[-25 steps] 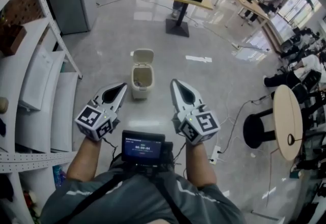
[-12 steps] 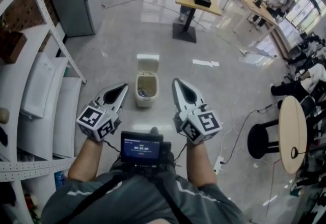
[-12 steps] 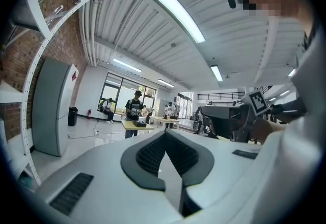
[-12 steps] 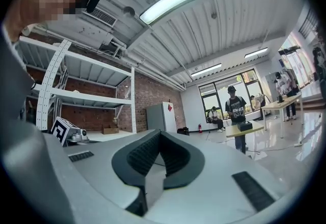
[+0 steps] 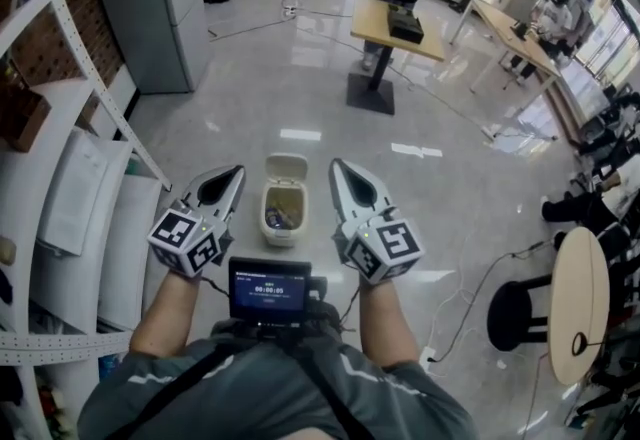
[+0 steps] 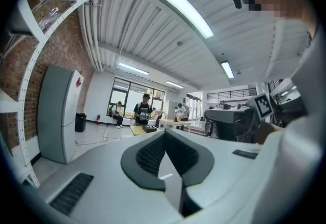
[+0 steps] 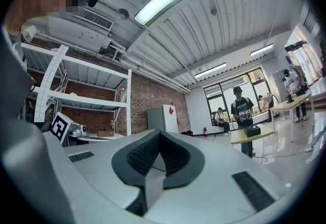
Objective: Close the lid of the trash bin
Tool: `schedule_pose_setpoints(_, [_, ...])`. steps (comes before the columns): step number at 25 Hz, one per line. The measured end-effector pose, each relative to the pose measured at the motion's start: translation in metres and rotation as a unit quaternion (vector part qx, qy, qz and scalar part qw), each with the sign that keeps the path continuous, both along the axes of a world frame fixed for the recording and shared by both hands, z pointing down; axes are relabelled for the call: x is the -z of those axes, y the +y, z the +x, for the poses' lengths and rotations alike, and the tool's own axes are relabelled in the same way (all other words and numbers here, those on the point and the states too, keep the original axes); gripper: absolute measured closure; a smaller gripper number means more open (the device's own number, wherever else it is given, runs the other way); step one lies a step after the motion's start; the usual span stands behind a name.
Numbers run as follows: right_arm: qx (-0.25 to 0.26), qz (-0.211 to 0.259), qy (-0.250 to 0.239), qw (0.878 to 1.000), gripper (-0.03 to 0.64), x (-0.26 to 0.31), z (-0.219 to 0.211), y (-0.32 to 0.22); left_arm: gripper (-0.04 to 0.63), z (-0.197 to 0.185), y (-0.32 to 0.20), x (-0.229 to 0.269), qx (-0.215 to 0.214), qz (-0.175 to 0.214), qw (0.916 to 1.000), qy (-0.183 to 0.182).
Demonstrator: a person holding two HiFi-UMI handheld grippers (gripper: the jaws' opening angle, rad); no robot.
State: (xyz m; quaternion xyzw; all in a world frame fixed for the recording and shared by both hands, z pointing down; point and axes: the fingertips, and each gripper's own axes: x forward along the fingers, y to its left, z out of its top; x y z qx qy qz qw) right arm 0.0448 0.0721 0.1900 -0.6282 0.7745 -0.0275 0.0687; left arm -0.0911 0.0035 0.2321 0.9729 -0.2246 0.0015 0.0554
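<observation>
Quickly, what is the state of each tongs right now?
Left tongs: closed, holding nothing.
Right tongs: closed, holding nothing.

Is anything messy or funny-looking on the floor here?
Only one thing: the trash bin has its lid standing open, tipped back, so the rubbish inside shows. Nothing looks spilled around it. The left gripper and right gripper are shut, holding nothing.

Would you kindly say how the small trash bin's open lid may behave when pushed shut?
The lid looks thin and hinged at the far rim, so it should probably swing down with little force. The trash bin is small, free-standing on glossy floor, so it may slide or tip.
</observation>
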Motion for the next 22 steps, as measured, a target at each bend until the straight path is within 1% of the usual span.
schedule_pose_setpoints(6, [0.02, 0.004, 0.002, 1.0, 0.615, 0.005, 0.024, -0.028, 0.592, 0.032, -0.026, 0.009, 0.016, 0.011, 0.9998, -0.002])
schedule_pose_setpoints(10, [0.034, 0.0, -0.011, 0.999, 0.616, -0.003, 0.038, -0.042, 0.592, 0.045, -0.039, 0.005, 0.035, 0.001, 0.9994, -0.006])
schedule_pose_setpoints(13, [0.043, 0.0, -0.014, 0.999, 0.615, -0.002, 0.044, -0.057, 0.592, 0.055, -0.05, 0.002, 0.029, -0.003, 0.9995, -0.016])
schedule_pose_setpoints(16, [0.042, -0.006, -0.015, 0.999, 0.615, -0.006, 0.047, -0.071, 0.592, 0.059, -0.066, -0.001, 0.033, -0.013, 0.9991, -0.023])
schedule_pose_setpoints(22, [0.023, -0.022, -0.01, 0.999, 0.617, -0.014, 0.057, -0.104, 0.592, 0.073, -0.1, -0.003, 0.009, -0.017, 0.9998, -0.01])
